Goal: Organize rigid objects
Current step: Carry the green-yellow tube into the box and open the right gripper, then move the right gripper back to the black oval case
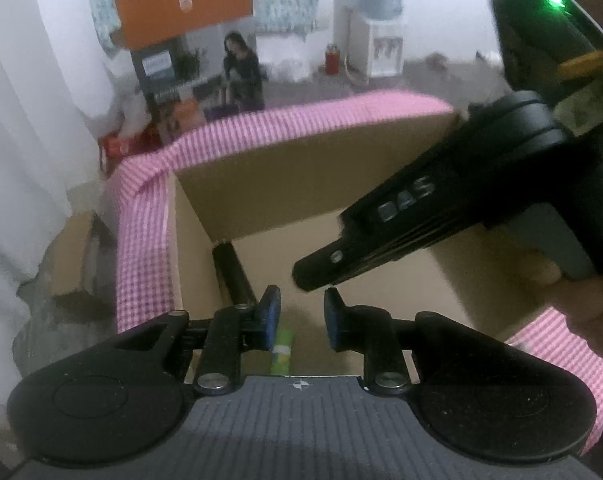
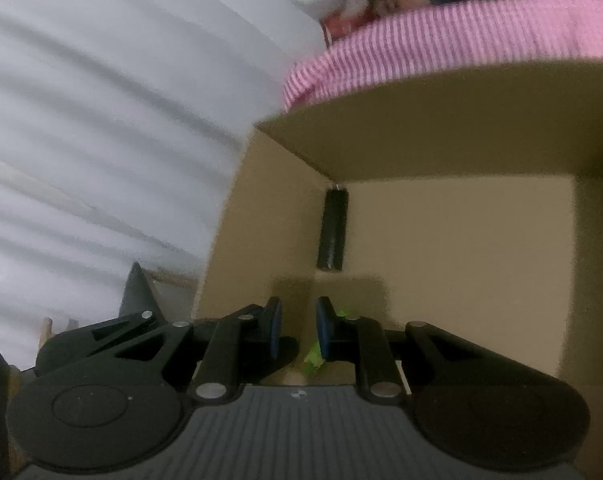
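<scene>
An open cardboard box (image 1: 301,168) has pink checked cloth (image 1: 141,240) draped over its rim. On its floor a black cylinder (image 1: 231,272) lies along the left wall. A green packet (image 1: 283,350) also lies there, just below my left gripper (image 1: 301,318). That gripper hangs over the box, slightly open, with nothing between its blue pads (image 1: 271,316). My right gripper (image 1: 315,276) reaches in from the upper right and looks shut and empty. The right wrist view shows the black cylinder (image 2: 333,232), the green packet (image 2: 313,354) and the right gripper (image 2: 299,326) with a narrow empty gap.
A hand (image 1: 593,312) holds the right gripper at the frame's right edge. A white curtain (image 1: 21,120) hangs on the left, with a small cardboard box (image 1: 73,256) on the floor beside it. Behind the box stand a printed carton (image 1: 197,60), a red flask (image 1: 332,60) and a water dispenser (image 1: 381,40).
</scene>
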### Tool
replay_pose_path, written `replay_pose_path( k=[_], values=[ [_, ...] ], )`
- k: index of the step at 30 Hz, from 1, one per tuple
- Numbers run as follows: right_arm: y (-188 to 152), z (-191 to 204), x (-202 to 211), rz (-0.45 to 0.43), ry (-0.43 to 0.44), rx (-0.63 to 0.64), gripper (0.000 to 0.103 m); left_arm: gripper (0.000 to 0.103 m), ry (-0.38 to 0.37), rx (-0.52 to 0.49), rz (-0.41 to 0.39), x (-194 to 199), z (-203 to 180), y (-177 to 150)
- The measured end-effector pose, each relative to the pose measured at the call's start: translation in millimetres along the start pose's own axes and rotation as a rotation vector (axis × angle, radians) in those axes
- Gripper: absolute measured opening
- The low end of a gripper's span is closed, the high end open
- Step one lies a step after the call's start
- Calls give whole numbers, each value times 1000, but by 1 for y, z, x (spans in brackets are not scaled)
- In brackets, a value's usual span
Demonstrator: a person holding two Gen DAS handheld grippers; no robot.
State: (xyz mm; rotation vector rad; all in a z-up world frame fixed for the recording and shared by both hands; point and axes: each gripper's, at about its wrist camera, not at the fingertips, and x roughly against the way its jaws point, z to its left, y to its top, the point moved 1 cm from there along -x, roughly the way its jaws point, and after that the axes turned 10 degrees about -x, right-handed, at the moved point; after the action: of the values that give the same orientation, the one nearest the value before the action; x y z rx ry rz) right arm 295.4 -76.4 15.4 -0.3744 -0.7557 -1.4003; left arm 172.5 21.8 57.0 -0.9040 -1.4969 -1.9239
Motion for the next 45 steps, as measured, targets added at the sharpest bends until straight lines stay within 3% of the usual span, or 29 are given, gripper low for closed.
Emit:
replay_pose_path(
  k=[3,7,10,14,18,24,28,32,40,42,45],
  values=[
    [-10,8,28,-74,19,33,21,39,-4,10,-62,20,-2,-2],
    [-36,19,73,-186,43,93,21,47,-8,6,-139,50,-9,-8],
    [-61,21,110,-263,56,130,23,60,-24,-10,-189,68,-17,-16],
    [-100,14,148,-359,45,154,51,75,-50,-54,-230,80,-37,-28],
    [-140,1,169,-422,20,152,53,85,-95,-106,-239,77,-61,-44],
    [-190,-42,175,-474,-16,66,53,85,-126,-213,-216,54,-101,-62],
    [-203,-65,159,-470,-53,12,53,84,-105,-279,-199,41,-122,-71],
    [-210,-83,143,-448,-42,-53,51,82,-143,-295,-179,38,-130,-84],
    [-208,-117,121,-413,-44,-171,42,58,-176,-346,-104,14,-151,-83],
    [-209,-125,115,-401,-33,-202,40,47,-175,-370,-58,3,-158,-80],
    [-209,-135,109,-386,-16,-240,36,44,-191,-389,6,-12,-166,-75]
  ],
)
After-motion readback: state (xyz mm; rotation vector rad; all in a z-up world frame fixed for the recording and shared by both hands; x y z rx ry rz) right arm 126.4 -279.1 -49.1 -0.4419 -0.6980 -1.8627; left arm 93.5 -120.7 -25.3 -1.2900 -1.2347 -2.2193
